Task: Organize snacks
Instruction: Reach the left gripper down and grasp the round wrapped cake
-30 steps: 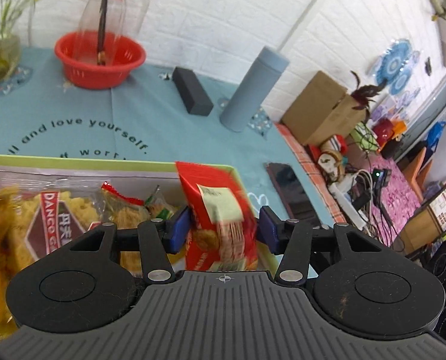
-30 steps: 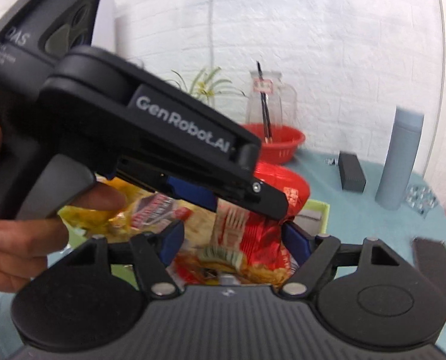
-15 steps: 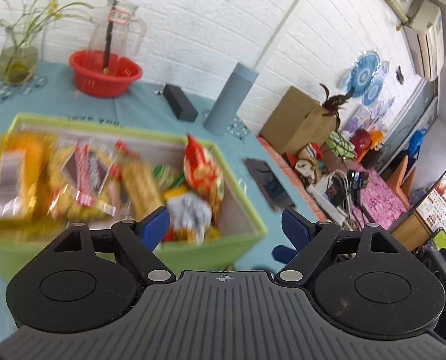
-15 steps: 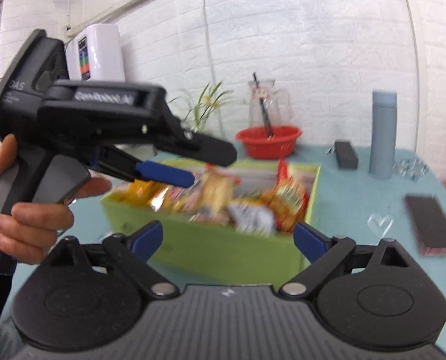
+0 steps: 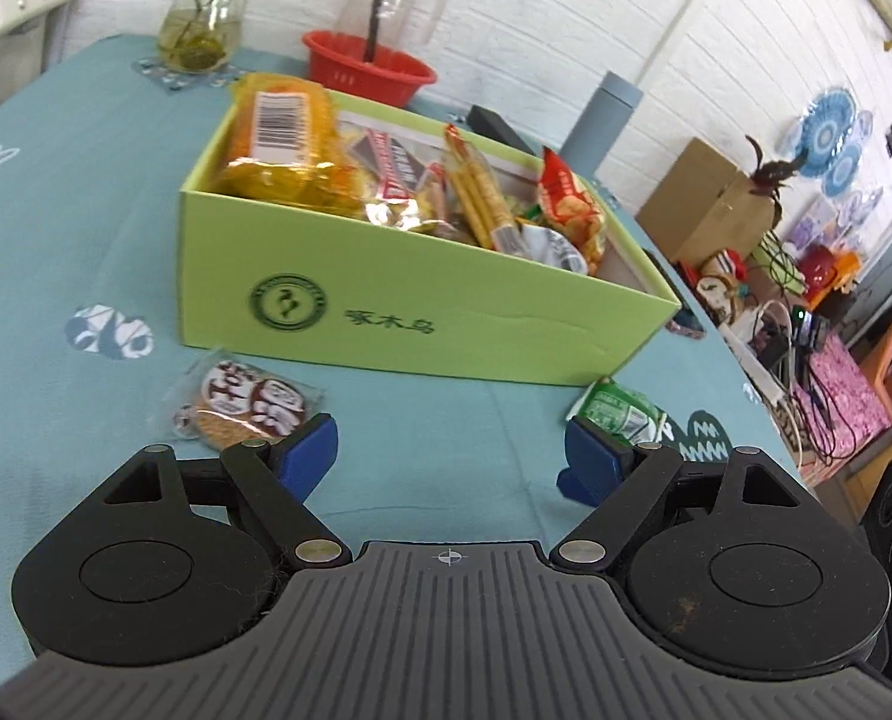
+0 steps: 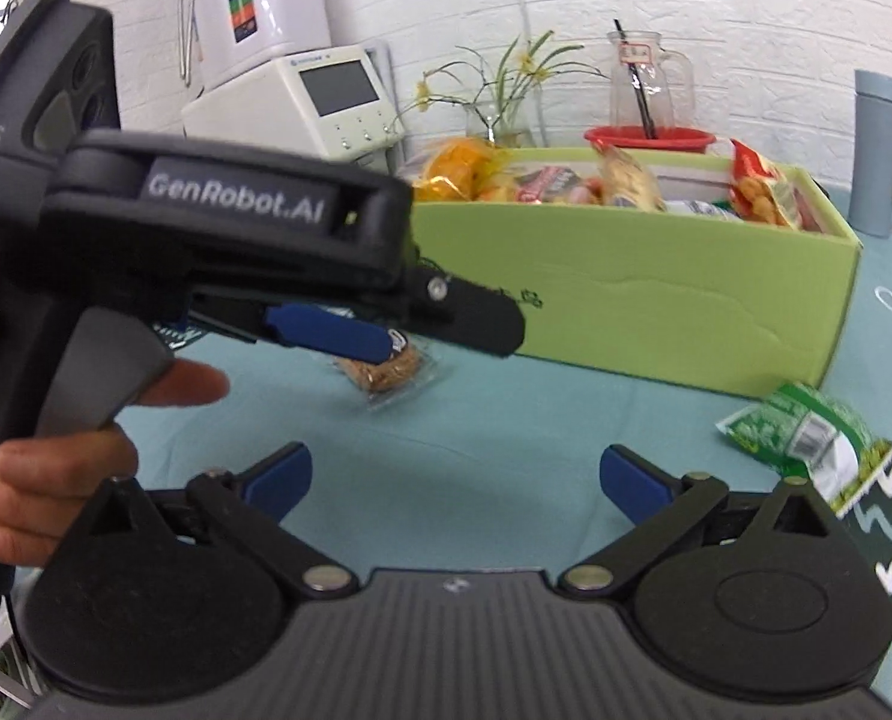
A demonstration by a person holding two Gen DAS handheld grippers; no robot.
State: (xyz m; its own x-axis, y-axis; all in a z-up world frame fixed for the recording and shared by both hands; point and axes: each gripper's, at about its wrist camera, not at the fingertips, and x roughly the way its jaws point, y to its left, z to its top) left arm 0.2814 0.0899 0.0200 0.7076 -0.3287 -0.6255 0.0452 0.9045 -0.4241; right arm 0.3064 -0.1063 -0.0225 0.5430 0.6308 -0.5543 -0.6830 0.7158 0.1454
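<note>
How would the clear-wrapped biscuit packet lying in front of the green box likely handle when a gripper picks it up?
The biscuit packet lies flat on the tablecloth, so it probably needs a low, scooping pinch. Its glossy clear wrap may slip between pads. The round biscuits inside look brittle, so a hard squeeze could crack them.

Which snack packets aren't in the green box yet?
Two lie on the tablecloth in front of the green box: the clear cookie packet near its left corner and the green packet near its right corner.
</note>
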